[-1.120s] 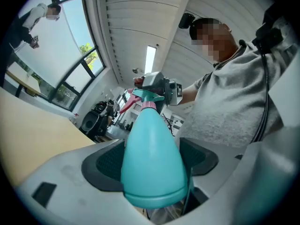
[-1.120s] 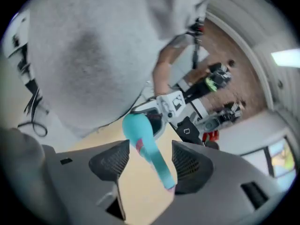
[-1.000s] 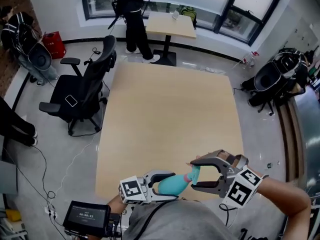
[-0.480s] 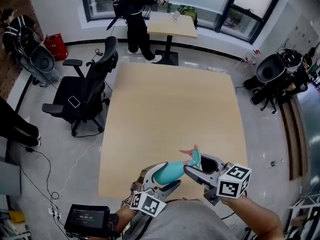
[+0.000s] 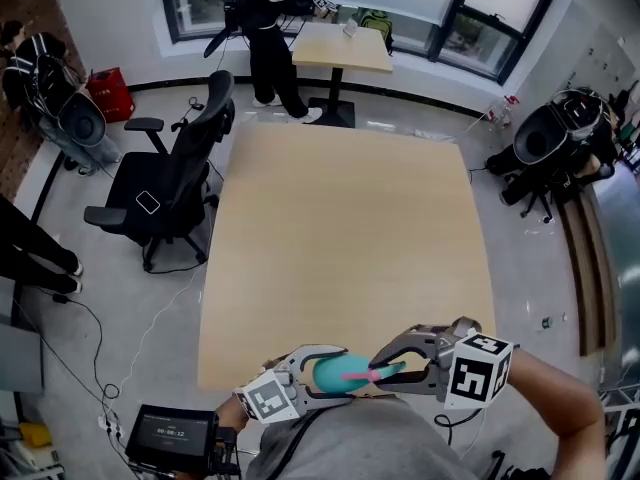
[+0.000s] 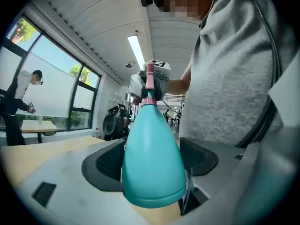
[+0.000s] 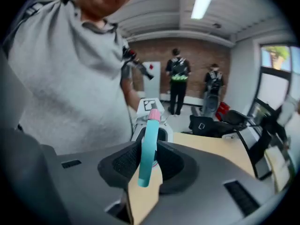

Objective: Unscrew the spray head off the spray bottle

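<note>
Pale wood bench (image 5: 340, 228) fills the middle of the head view, its near edge at the bottom of the frame, under both tongs. At lower left a small black screen (image 5: 172, 433) shows digits too small to read. Left of the bench stands a black office chair (image 5: 170, 183). Further up, a smaller table (image 5: 340, 50) sits by the windows with a person (image 5: 268, 28) standing at it.

The teal spray bottle (image 5: 322, 373) is held sideways above the bench's near edge, at lower centre. The left tongs (image 5: 340, 371) clamp its wide body, with its base toward their camera. The right tongs (image 5: 382, 371), just right of them, have just been closing and pinch the spray head (image 5: 360, 374) by its teal lever. The cube on each pair of tongs carries black-and-white square markers.
</note>
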`<action>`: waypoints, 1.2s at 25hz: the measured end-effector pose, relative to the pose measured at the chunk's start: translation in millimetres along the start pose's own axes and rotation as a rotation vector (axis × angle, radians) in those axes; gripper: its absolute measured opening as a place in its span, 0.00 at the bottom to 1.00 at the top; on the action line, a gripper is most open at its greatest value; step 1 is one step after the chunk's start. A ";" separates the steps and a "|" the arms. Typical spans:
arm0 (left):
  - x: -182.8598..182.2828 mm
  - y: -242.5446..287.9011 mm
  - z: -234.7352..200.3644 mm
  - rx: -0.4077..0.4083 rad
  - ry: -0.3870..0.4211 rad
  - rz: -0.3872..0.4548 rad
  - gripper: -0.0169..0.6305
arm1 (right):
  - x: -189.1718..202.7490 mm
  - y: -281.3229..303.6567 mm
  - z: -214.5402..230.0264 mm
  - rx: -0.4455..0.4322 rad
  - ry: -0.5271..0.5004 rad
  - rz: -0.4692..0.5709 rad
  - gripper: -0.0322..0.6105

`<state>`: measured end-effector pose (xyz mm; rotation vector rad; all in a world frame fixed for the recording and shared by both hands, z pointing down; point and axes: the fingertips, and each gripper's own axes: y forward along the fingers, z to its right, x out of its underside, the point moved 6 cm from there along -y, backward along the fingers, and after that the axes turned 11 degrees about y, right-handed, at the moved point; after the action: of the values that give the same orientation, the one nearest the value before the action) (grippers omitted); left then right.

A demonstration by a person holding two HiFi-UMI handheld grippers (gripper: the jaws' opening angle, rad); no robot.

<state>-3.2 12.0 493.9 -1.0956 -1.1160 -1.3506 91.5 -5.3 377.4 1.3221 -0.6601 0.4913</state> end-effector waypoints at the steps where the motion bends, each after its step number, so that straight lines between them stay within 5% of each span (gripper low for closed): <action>1: 1.2 0.6 2.7 0.040 0.001 -0.002 0.59 | 2.7 2.0 -6.4 -0.042 -0.117 -0.096 0.21; 7: 0.1 1.3 -10.8 0.233 -0.155 0.045 0.59 | 10.6 -0.3 -30.8 -0.146 -0.881 -0.528 0.21; 10: -1.2 -1.6 -14.6 0.323 -0.229 0.092 0.59 | 12.4 2.9 -45.9 -0.127 -1.240 -0.574 0.21; 12: -1.7 -5.2 -13.8 0.356 -0.267 0.123 0.59 | 12.1 2.0 -47.0 -0.090 -1.357 -0.527 0.21; 14: -0.4 -8.5 -17.3 0.308 -0.298 0.161 0.59 | 14.3 -2.4 -36.8 -0.042 -1.251 -0.471 0.21; 16: 1.1 -10.8 -24.6 0.197 -0.317 0.191 0.59 | 15.4 -11.2 -15.4 0.014 -0.932 -0.410 0.23; 18: -0.6 -12.7 -31.8 0.076 -0.306 0.189 0.59 | 12.8 -25.5 9.0 0.060 -0.588 -0.306 0.47; 20: -1.6 -14.4 -38.3 -0.043 -0.246 0.150 0.59 | 15.8 -42.9 25.9 0.022 -0.242 -0.173 0.58; 24: -3.0 -11.6 -42.1 -0.199 -0.058 0.037 0.59 | 17.4 -67.1 56.2 -0.017 0.304 0.197 0.59; 26: -10.0 -6.9 -40.9 -0.226 -0.003 -0.004 0.59 | 18.7 -66.8 61.7 -0.003 0.409 0.272 0.59; 30: -15.4 0.4 -37.1 -0.221 -0.004 0.039 0.59 | 29.1 -39.8 66.4 0.133 0.270 0.160 0.58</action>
<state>-3.2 -22.3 473.0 -1.2730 -0.9594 -1.4660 128.6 -79.1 376.3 1.3026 -0.5162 0.8405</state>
